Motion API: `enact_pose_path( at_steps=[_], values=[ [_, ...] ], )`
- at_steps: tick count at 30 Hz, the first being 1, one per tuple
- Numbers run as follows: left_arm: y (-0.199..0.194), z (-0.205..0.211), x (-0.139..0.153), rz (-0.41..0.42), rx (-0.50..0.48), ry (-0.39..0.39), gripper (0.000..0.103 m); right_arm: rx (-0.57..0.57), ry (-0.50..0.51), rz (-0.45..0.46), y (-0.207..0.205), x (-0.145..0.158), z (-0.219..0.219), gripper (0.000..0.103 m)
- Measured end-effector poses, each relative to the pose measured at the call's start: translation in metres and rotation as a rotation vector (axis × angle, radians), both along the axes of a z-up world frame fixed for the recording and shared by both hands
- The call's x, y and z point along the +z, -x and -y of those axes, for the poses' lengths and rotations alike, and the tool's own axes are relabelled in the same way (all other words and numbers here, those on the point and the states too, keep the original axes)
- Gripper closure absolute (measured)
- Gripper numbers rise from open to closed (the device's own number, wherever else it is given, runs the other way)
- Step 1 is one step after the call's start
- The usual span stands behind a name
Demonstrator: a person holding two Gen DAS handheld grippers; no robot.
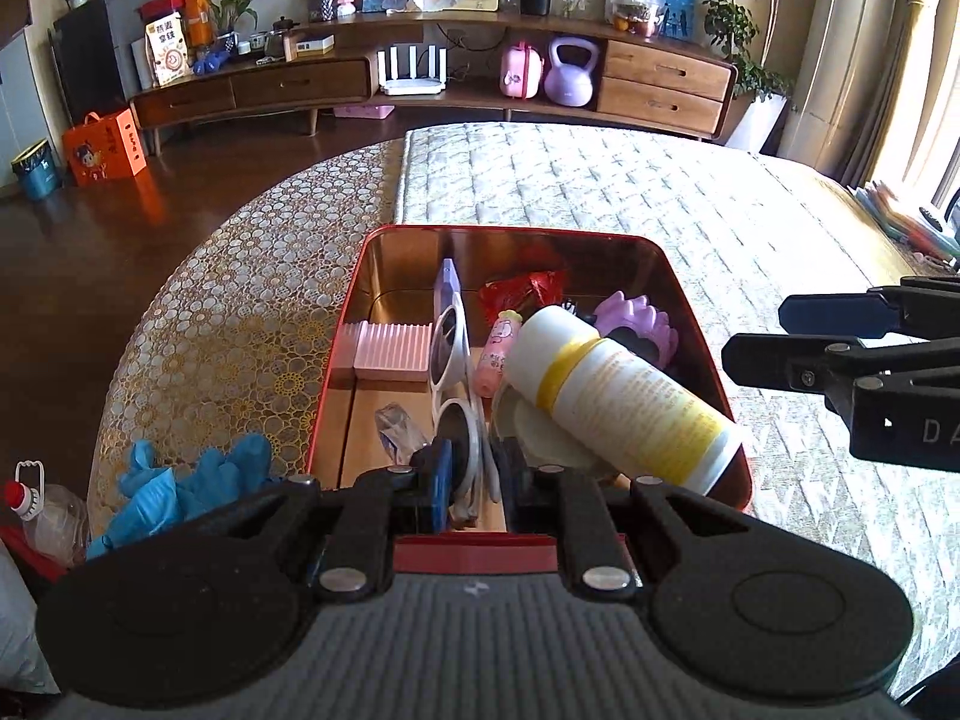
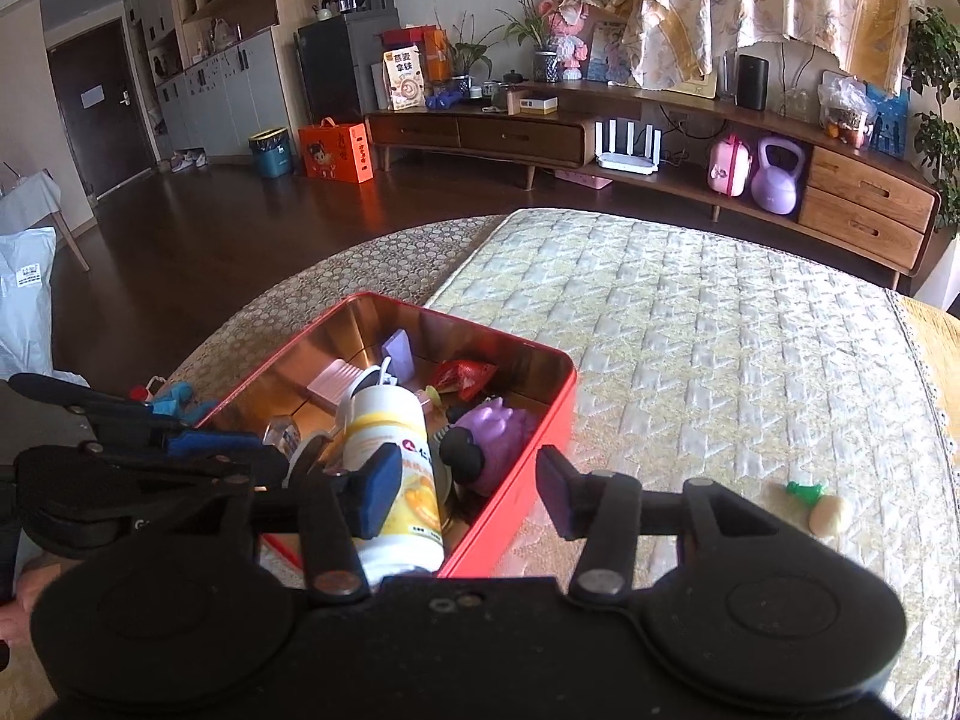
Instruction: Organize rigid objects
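I read "DA" in pale letters on the black gripper arm [image 1: 900, 420] at right, large Chinese characters, too blurred for me, on the far white-and-orange snack bag [image 2: 405, 79], red logo on the white-and-yellow bottle [image 2: 393, 468], unreadable.

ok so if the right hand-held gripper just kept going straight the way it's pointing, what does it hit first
Probably the near right wall of the red metal tin, between the open right hand-held gripper fingers; the white and yellow bottle sits just left. Depth is unclear.

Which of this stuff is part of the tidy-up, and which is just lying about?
Job: red tin; white bottle; sunglasses; purple toy; small toy on the mat.

Lying about: blue gloves; kettlebell; orange box.
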State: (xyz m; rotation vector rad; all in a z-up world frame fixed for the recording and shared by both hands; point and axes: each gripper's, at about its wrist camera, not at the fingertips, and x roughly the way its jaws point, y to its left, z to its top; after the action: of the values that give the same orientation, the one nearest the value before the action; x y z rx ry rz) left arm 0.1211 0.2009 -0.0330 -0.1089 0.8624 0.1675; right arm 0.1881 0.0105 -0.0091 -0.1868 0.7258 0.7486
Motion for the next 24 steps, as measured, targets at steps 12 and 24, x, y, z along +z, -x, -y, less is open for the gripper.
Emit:
enact_pose_path(
  at_steps=[12,24],
  values=[
    [0.011,0.043,0.008,0.013,-0.037,-0.011,0.087,-0.032,-0.041,0.004,0.03,0.009,0.052,0.037],
    [0.008,0.092,0.013,0.054,-0.098,0.035,0.037,-0.113,-0.066,0.013,0.034,0.008,0.111,0.022]
  ],
)
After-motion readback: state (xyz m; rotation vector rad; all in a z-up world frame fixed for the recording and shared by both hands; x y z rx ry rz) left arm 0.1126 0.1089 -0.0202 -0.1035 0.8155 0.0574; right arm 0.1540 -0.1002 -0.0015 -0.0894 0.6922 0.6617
